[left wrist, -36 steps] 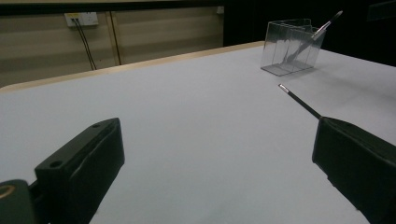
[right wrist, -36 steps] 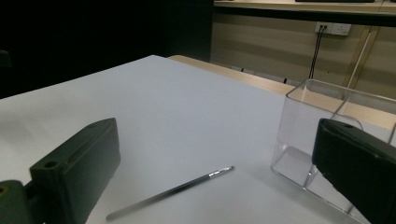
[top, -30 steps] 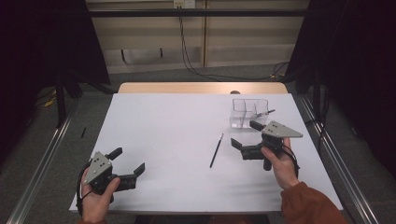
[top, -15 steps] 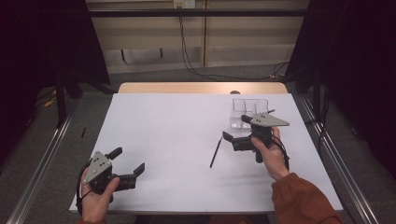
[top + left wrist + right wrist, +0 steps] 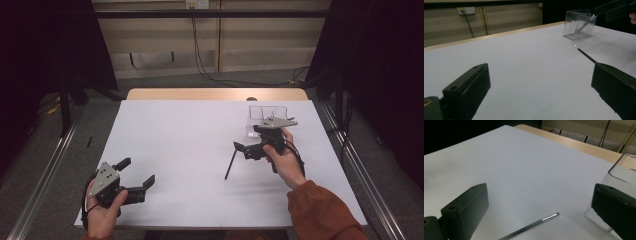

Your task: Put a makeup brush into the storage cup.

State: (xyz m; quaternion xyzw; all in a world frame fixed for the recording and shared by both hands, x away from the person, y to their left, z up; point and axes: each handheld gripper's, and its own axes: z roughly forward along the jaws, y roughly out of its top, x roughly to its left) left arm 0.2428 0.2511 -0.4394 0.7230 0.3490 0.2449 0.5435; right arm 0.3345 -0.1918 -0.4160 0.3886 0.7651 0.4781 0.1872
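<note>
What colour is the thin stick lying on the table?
The stick is black with a silvery tip, which shows best in the right gripper view.

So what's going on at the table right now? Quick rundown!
Both grippers open, empty: left gripper near table's front edge, right gripper above the thin black stick. Stick flat on white table, beside clear box. Nothing blocking.

White-topped table (image 5: pixel 190 150) with a bare wooden strip (image 5: pixel 215 94) along its far edge. Grey carpet floor (image 5: pixel 40 165) around it, metal rails (image 5: pixel 42 185) on both sides. Beige panelled back wall (image 5: pixel 150 40) with a wall socket (image 5: pixel 196 4) (black cables (image 5: pixel 200 55) hang to the floor). Black curtains (image 5: pixel 380 65) left and right; dim light.
</note>
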